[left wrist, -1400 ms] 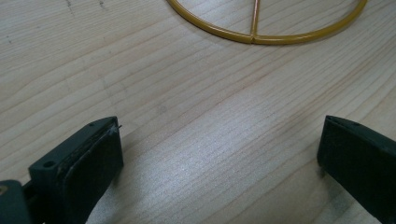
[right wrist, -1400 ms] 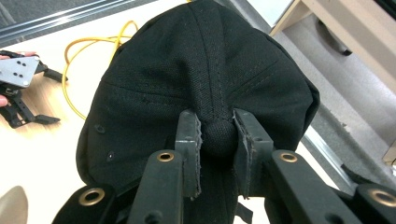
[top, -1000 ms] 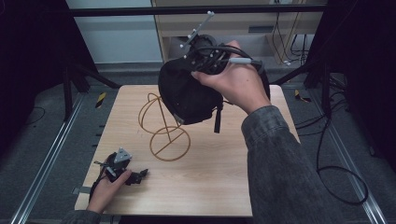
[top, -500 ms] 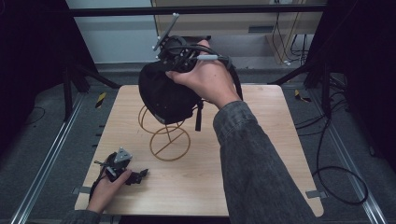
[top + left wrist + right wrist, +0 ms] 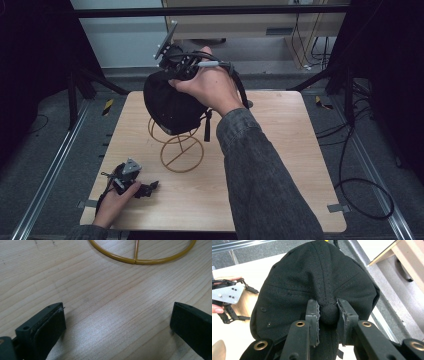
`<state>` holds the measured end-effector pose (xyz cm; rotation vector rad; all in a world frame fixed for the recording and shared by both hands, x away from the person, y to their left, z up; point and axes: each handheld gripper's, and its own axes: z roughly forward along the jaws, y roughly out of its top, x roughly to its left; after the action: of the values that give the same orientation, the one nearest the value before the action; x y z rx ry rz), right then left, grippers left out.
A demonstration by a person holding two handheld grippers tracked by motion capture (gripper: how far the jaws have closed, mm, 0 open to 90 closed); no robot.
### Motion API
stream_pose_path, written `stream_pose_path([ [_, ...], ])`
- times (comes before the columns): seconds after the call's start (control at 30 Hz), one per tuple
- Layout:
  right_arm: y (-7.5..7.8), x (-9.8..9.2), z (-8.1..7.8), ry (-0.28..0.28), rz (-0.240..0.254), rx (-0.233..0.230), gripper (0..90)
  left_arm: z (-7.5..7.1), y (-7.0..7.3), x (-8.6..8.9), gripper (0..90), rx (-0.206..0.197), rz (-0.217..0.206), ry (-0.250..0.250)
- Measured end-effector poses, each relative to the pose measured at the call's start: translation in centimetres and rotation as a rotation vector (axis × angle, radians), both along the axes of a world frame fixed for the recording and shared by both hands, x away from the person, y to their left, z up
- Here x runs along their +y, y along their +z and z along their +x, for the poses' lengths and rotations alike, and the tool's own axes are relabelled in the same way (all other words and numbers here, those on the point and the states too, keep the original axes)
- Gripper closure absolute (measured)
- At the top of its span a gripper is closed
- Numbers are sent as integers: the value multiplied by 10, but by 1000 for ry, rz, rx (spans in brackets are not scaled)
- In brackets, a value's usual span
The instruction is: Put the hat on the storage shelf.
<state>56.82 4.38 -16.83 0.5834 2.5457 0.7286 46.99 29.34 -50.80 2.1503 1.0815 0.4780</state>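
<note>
A black cap [image 5: 170, 107] hangs in the air over a gold wire stand [image 5: 181, 150] at the middle of the wooden table [image 5: 280, 150]. My right gripper [image 5: 174, 79] is shut on the cap's top button, seen close up in the right gripper view, where the gripper [image 5: 327, 308] pinches the cap [image 5: 312, 277] at the crown. The cap's lower edge overlaps the stand's upper loop; I cannot tell if they touch. My left gripper [image 5: 149, 187] rests on the table at the front left, open and with nothing in it [image 5: 117, 320]. The stand's round base [image 5: 140, 260] lies just beyond it.
Black frame posts [image 5: 75, 95] stand at the table's left and right. Metal rails [image 5: 45, 185] run along the floor on both sides. Cables [image 5: 360, 185] trail on the floor at the right. A wooden cabinet [image 5: 260, 25] stands behind the table.
My right hand has carried the cap to the left and slightly down, so it now hangs over the wire stand. The left gripper has stayed where it was.
</note>
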Motion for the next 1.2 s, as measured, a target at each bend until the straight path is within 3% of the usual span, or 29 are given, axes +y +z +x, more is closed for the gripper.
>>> stream_pose_path([
  [0.4,-16,20,5,26,-30,39,730,0,0,0,0,0,-2,0],
  [0.77,-41,33,16,34,-44,86,725,0,0,0,0,0,-2,-2],
  [0.97,-50,36,18,32,-31,91,702,0,0,0,0,0,-1,-1],
  [1.2,-54,27,18,13,46,102,596,0,0,0,0,0,0,-1],
])
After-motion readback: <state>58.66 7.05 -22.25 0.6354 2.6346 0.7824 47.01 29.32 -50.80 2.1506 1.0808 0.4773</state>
